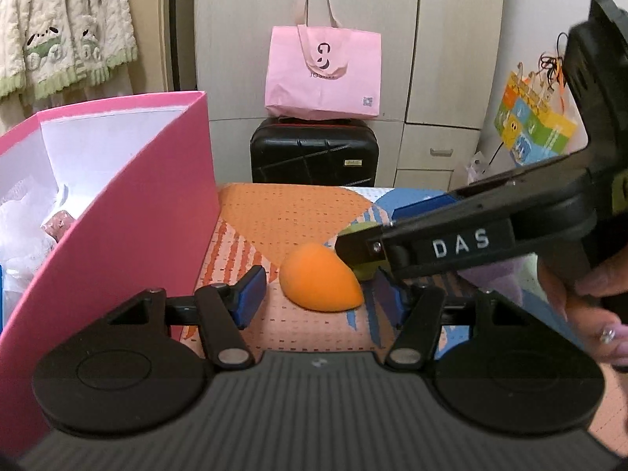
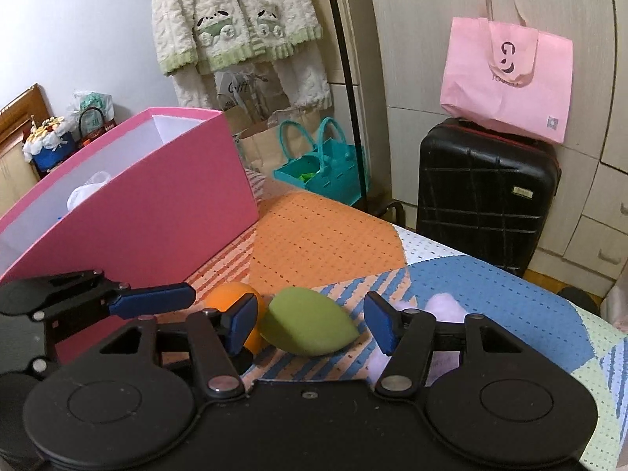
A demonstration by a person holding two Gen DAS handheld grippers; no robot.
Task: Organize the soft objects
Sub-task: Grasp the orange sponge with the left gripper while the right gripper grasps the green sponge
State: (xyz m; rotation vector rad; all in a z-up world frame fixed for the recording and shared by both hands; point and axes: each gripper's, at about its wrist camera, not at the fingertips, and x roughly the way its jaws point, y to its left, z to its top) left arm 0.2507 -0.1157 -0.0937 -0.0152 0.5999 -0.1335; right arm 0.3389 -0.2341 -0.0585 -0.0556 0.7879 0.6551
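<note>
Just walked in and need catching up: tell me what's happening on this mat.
A person holds a gripper in each hand over a patterned mat. The left gripper brackets an orange sponge, the right gripper a green sponge; neither is clamped yet. A pink box stands open alongside.

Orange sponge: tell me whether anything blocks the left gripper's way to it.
Nothing lies between the left gripper and the orange sponge; only bare mat separates its open fingers from it. The right gripper crowds the far right side, reaching over the green sponge that touches the orange one.
</note>
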